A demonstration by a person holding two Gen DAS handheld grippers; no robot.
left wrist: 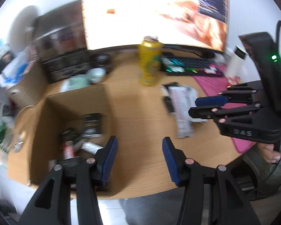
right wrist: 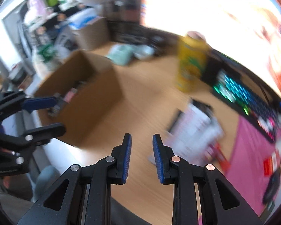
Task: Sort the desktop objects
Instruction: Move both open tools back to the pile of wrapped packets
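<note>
An open cardboard box (left wrist: 45, 127) stands at the desk's left front, with a black packet (left wrist: 91, 124) and other small items inside. My left gripper (left wrist: 139, 138) hangs open and empty over bare wood just right of the box (right wrist: 95, 101). A pile of white packets (left wrist: 183, 108) lies mid-desk, and a yellow can (left wrist: 149, 61) stands upright behind it. My right gripper (left wrist: 193, 107) reaches in from the right, its tips over the pile's right edge. In the right wrist view the right gripper (right wrist: 142, 135) shows a narrow gap with nothing in it. The left gripper (right wrist: 59, 113) sits at the box's near corner.
A lit keyboard (left wrist: 193, 65) and a monitor (left wrist: 149, 13) line the back. A pink mat (left wrist: 211, 82) covers the right side, with a white bottle (left wrist: 236, 61) beyond it and red packets (right wrist: 271, 163) on it. A pale bowl (left wrist: 96, 75) sits behind the box. Both views are motion-blurred.
</note>
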